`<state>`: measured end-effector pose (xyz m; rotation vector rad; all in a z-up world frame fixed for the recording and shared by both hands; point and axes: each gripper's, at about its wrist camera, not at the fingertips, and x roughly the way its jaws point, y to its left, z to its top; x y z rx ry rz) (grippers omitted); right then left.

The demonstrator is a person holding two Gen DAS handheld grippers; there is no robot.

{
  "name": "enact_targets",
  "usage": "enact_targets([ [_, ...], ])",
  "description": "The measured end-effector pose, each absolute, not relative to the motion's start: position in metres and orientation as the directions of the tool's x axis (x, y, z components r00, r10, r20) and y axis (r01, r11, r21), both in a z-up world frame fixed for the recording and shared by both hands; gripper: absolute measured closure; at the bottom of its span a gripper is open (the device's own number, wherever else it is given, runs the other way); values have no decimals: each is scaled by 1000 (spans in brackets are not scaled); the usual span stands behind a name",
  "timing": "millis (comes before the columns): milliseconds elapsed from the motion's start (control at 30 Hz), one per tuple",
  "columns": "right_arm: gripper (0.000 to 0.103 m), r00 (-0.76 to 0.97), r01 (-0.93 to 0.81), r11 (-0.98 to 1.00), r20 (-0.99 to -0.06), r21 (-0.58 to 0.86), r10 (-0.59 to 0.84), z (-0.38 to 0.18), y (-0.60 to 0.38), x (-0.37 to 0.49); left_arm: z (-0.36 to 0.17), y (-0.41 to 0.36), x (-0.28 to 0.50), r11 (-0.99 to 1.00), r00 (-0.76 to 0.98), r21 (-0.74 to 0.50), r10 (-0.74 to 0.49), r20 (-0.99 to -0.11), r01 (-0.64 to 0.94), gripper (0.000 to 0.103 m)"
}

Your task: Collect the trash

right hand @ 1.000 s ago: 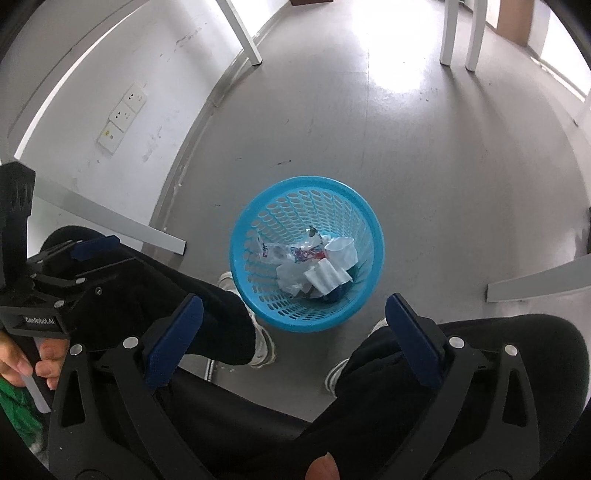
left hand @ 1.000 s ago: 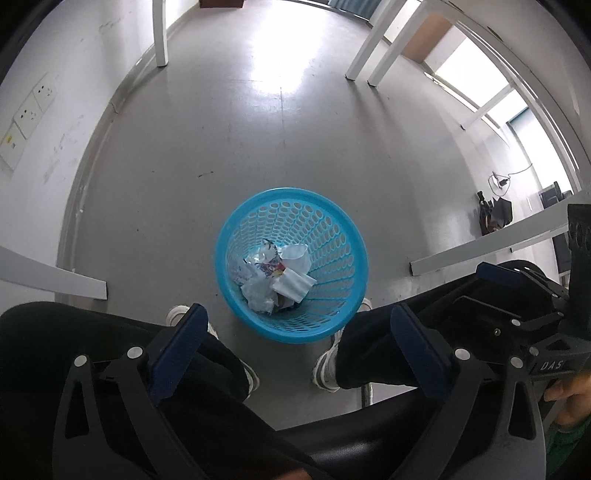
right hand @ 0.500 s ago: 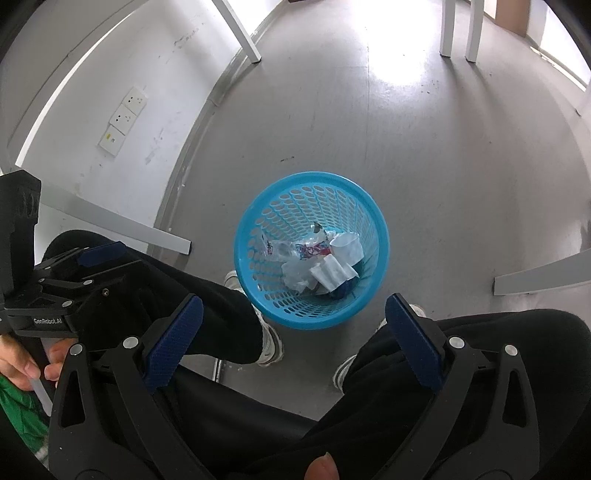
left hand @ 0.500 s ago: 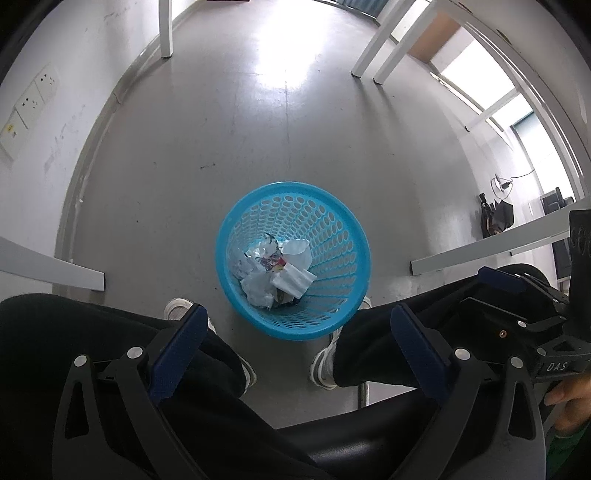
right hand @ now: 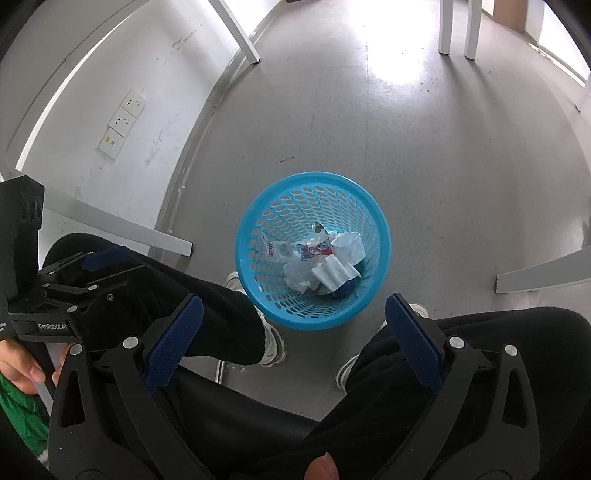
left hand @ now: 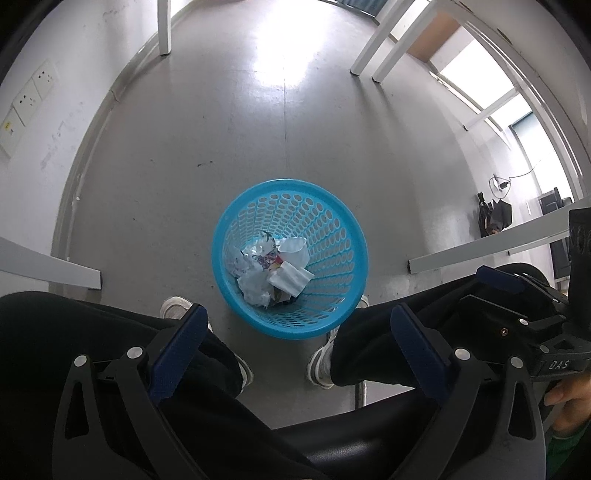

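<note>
A blue perforated plastic basket (left hand: pixel 332 206) stands on the grey floor between the person's feet; it also shows in the right wrist view (right hand: pixel 306 192). Crumpled white paper and wrappers (left hand: pixel 271 267) lie in its bottom, also seen in the right wrist view (right hand: pixel 321 262). My left gripper (left hand: pixel 295 341) is open and empty, held high above the basket over the person's lap. My right gripper (right hand: pixel 293 332) is open and empty at about the same height. Each gripper shows at the edge of the other's view.
The person's black-trousered legs (left hand: pixel 92 332) and white shoes (left hand: pixel 173 306) flank the basket. White table legs (left hand: pixel 164 29) and low white rails (left hand: pixel 480 251) stand around the floor. A wall with sockets (right hand: pixel 123 122) is on the left.
Both grippers have drifted slightly, so the basket sits a little differently in each view. Both stay open and empty. The trash in the basket has not moved.
</note>
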<state>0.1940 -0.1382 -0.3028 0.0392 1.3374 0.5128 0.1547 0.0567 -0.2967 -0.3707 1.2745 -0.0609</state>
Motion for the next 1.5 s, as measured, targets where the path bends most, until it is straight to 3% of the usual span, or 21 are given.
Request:
enact_targets([
  [1500, 9, 133, -325, 888, -914, 326, 384, -303, -143, 196, -299, 58, 154, 939, 287, -303, -249, -925, -162, 6],
])
